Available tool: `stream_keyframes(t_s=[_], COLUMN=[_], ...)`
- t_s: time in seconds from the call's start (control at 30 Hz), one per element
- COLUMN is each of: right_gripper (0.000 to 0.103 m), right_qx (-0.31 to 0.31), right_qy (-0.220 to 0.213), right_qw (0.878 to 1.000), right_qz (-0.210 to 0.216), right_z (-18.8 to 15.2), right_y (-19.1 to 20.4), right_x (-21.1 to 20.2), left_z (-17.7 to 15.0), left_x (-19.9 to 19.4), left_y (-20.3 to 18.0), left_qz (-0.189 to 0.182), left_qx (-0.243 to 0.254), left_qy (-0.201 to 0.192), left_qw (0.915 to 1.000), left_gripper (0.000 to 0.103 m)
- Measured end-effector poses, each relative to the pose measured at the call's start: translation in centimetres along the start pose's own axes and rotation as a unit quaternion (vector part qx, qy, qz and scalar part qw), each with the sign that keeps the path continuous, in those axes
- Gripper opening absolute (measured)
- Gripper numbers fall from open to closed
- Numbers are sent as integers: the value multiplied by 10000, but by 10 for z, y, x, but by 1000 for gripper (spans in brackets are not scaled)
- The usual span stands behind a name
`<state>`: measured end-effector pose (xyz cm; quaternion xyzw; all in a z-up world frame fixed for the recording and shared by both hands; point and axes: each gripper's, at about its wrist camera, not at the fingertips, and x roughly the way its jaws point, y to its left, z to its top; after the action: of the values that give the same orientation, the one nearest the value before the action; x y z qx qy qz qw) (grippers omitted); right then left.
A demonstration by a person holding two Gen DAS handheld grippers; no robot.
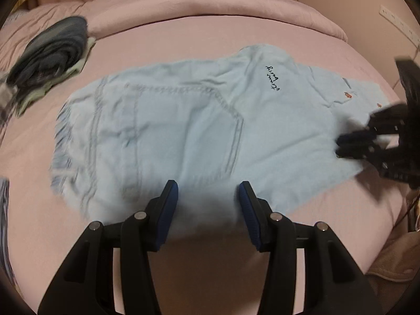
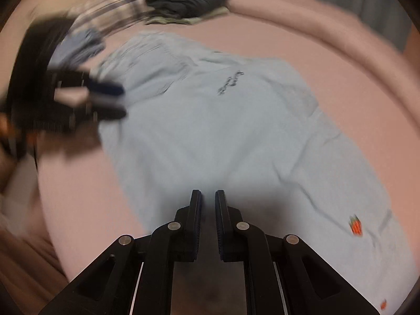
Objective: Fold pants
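Observation:
Light blue denim pants (image 1: 183, 120) lie flat on the pink bed, with a frayed hem at the left, a stitched pocket in the middle and black script near the far edge. My left gripper (image 1: 208, 185) stands open over the near edge of the pants, with nothing pinched between its blue pads. My right gripper (image 2: 208, 193) is shut with only a thin gap and holds nothing. It hovers over the pants (image 2: 223, 131) near the end with the orange marks. In the left wrist view the right gripper (image 1: 341, 147) sits at the pants' right end.
A pile of dark folded clothes (image 1: 52, 52) lies at the far left of the bed sheet (image 1: 210, 262). A rolled pink duvet (image 1: 210, 8) runs along the far side. A white power strip (image 1: 399, 23) hangs on the wall at the right. Plaid cloth (image 2: 118, 5) lies beside the pile.

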<state>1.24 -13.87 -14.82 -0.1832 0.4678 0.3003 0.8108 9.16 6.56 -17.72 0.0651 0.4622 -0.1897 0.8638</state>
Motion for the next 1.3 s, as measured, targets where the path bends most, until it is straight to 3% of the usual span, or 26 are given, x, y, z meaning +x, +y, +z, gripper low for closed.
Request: stream_keyframes(t_s=[0.1, 0.2, 0.27, 0.33, 0.37, 0.43, 0.47, 0.57, 0.67, 0.8, 0.83, 0.9, 1.0, 1.13, 1.2, 1.3], right_gripper=[10, 10, 10, 10, 10, 10, 10, 10, 10, 13, 17, 36, 38, 39, 47, 52], right_qx=[470, 1035, 1378, 1640, 1752, 2107, 2308, 2962, 3629, 4620, 4752, 5145, 5708, 6052, 6142, 6159], right_qy=[38, -331, -576, -616, -540, -213, -203, -382, -407, -1013, -1115, -1381, -1825, -1993, -2088, -2143], right_qw=[9984, 9934, 9888, 9823, 9779, 9655, 9601, 9344, 8994, 8520, 8414, 8181, 7888, 7679, 7600, 7571], right_qz=[298, 365, 51, -663, -1000, -1518, -1566, -1940, -2403, -2244, -2320, -2167, -1369, -654, -384, -386], right_z=[-15, -29, -37, -46, -53, -77, -91, -143, -194, -236, -242, -257, -279, -285, -283, -273], right_y=[-9, -36, -58, -83, -96, -128, -142, -182, -219, -248, -250, -255, -259, -255, -258, -238], right_x=[-19, -47, -59, -59, -55, -50, -54, -85, -115, -162, -171, -183, -186, -168, -158, -142], left_z=[-3, 3, 14, 21, 21, 20, 19, 20, 25, 36, 41, 50, 65, 86, 94, 105], left_x=[-10, -15, -9, 7, 19, 26, 24, 22, 23, 19, 16, 12, 10, 22, 34, 55], left_y=[-2, -15, -20, -23, -22, -14, -10, -6, -11, -26, -35, -50, -79, -123, -142, -175], left_qz=[153, 227, 214, 484, 688, 601, 539, 543, 663, 520, 445, 241, -283, -1198, -1687, -2344], left_qx=[-28, 38, -10, -18, -2, -113, -160, -187, -191, -235, -174, -72, 43, 62, -83, -371], left_qy=[-7, -171, -301, -223, -76, -53, -83, -25, 81, 4, -80, -203, -333, -282, -123, 122], left_qw=[9999, 9996, 9993, 9986, 9976, 9981, 9984, 9983, 9976, 9984, 9988, 9995, 9990, 9924, 9856, 9714], left_gripper=[48, 48, 50, 54, 55, 56, 56, 56, 55, 55, 55, 55, 59, 65, 65, 65])
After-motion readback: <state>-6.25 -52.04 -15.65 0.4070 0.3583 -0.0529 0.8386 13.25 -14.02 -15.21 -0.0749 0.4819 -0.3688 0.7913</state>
